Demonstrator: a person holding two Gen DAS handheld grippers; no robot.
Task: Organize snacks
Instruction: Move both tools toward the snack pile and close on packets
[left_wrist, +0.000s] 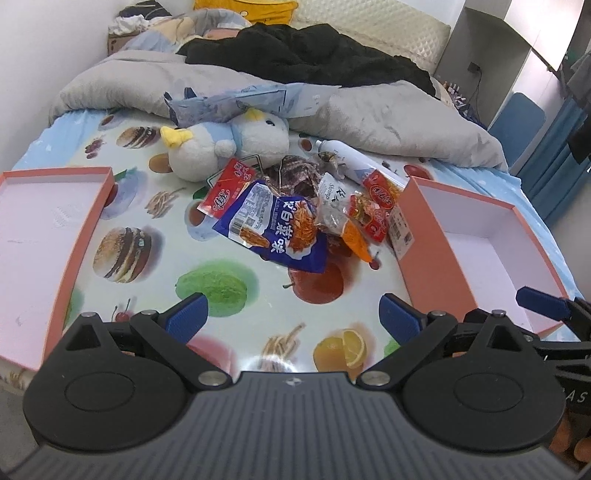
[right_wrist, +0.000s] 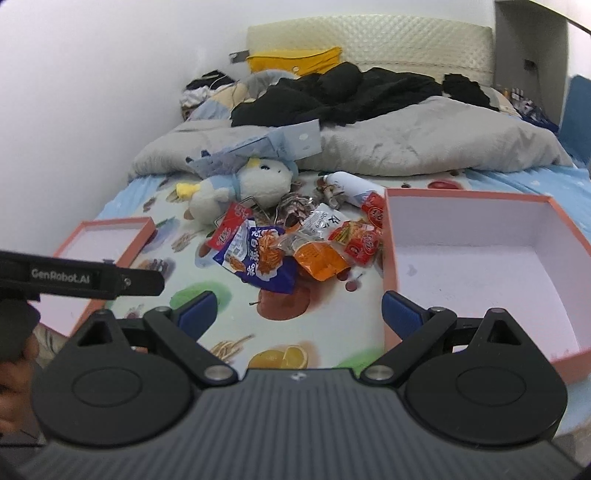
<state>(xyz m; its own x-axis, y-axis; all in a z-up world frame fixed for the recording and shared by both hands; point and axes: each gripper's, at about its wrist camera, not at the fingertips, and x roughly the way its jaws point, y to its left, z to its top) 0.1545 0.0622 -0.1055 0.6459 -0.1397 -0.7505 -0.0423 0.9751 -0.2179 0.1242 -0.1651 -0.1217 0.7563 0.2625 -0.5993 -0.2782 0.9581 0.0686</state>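
Observation:
A heap of snack packets lies mid-bed: a blue packet in front, red packets, an orange packet and a clear shrimp bag. A shallow pink box sits to the left, a deeper pink box to the right; both hold nothing. My left gripper is open, hovering short of the heap. My right gripper is open too, beside the deep box's near corner.
A plush penguin and a white spray can lie just behind the snacks. A grey duvet and black clothes fill the far half of the bed. A wall runs along the left.

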